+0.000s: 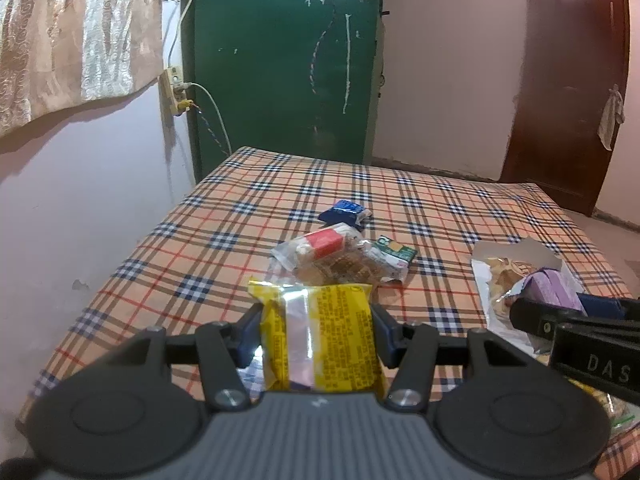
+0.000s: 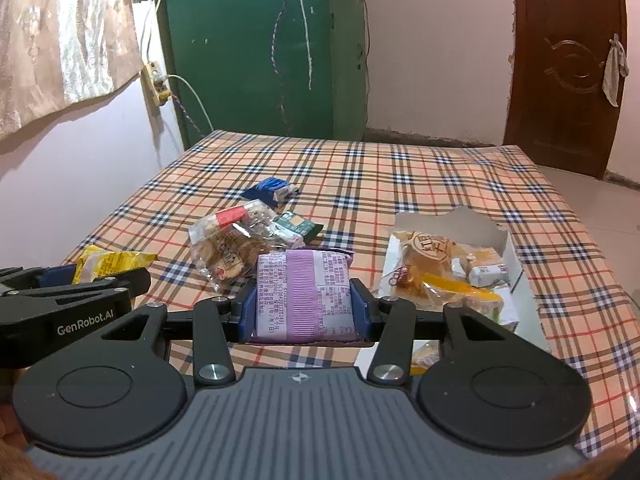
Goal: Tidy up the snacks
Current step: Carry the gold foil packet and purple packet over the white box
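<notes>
Several snacks already in white box [image 2: 508, 248]; left gripper [image 1: 316, 332] clamps yellow packet [image 1: 320, 336], right gripper [image 2: 304, 304] clamps purple packet [image 2: 306, 292] (both unboxed); loose pile [image 2: 248, 236] remains on bed [image 2: 400, 168].

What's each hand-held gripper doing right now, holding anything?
Left hand-held gripper: shut on the yellow snack packet, lifted off the bed.
Right hand-held gripper: shut on the purple snack packet.
</notes>
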Demonstrator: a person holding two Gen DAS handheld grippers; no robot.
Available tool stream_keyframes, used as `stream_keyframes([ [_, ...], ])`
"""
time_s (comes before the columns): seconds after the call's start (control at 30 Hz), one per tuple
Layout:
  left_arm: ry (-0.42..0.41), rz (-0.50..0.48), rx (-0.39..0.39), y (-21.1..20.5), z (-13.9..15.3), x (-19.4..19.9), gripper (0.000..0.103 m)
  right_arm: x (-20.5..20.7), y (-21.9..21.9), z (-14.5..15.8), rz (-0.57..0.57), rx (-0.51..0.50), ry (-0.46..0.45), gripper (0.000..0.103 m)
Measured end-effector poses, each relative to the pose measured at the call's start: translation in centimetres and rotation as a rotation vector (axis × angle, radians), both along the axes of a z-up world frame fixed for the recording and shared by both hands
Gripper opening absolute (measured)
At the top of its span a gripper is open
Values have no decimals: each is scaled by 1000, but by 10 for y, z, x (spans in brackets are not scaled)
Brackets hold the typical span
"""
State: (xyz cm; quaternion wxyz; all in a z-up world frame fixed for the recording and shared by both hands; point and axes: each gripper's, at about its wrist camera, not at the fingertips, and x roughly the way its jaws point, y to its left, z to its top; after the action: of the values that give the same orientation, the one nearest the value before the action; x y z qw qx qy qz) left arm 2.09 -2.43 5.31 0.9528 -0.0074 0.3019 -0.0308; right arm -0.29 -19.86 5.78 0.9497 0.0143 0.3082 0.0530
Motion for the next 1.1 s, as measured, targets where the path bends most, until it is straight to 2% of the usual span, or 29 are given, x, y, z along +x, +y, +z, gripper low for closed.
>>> stream_keyframes([
  [1.1,-39,-205,10,-83,17,-7,54,-33,-65,21,-203,7,-63,59],
])
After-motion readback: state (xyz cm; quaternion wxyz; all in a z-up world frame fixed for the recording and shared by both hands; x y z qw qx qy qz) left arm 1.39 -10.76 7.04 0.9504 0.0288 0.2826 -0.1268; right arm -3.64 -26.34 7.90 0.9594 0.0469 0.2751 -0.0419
